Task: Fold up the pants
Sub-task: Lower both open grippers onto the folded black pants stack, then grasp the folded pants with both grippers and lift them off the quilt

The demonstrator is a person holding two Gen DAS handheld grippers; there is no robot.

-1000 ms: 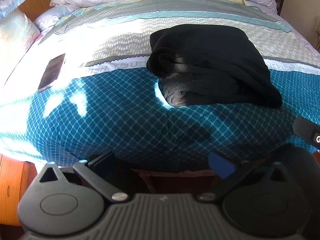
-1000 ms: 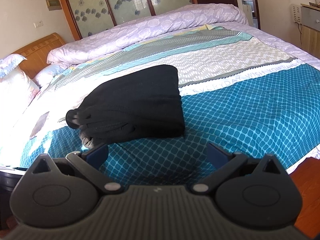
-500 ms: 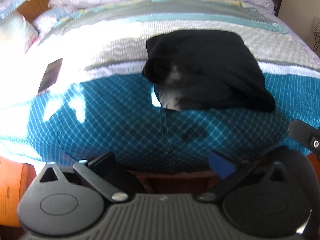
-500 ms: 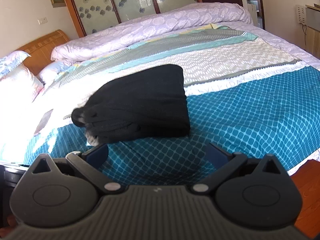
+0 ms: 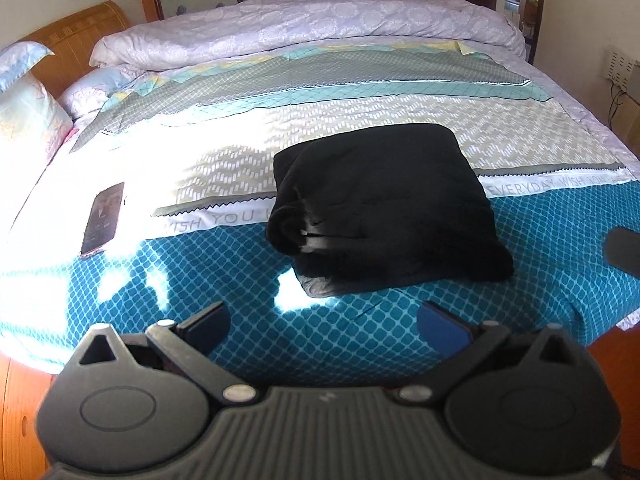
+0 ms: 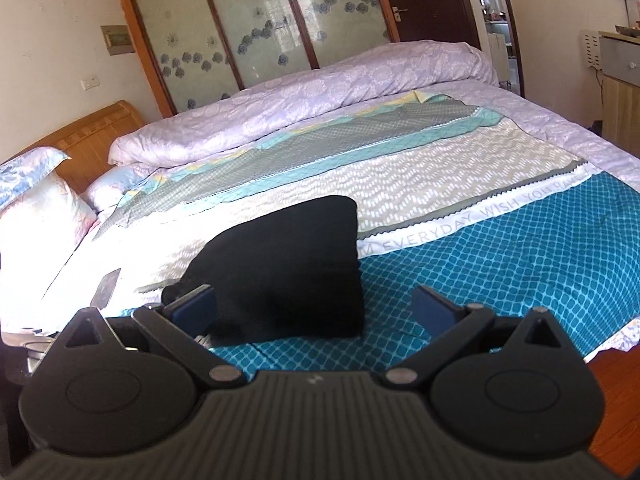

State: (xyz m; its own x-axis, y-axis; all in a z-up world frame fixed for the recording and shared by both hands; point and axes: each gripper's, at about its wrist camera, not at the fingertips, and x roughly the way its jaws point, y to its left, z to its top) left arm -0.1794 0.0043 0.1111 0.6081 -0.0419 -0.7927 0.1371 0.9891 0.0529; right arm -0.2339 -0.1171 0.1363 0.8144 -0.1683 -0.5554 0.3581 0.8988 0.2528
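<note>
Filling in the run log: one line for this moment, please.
pants: folded bundle on bed | left gripper: open, empty | right gripper: open, empty

Folded black fabric pants (image 5: 384, 204): plain, no pattern. Patchwork bedspread (image 5: 224, 280): teal lattice print in front, beige band with white zigzag dashes, grey and aqua stripes behind. Rolled lilac quilt (image 6: 320, 100): pale floral print. Floral pillow (image 5: 28, 116): pastel blue, pink
</note>
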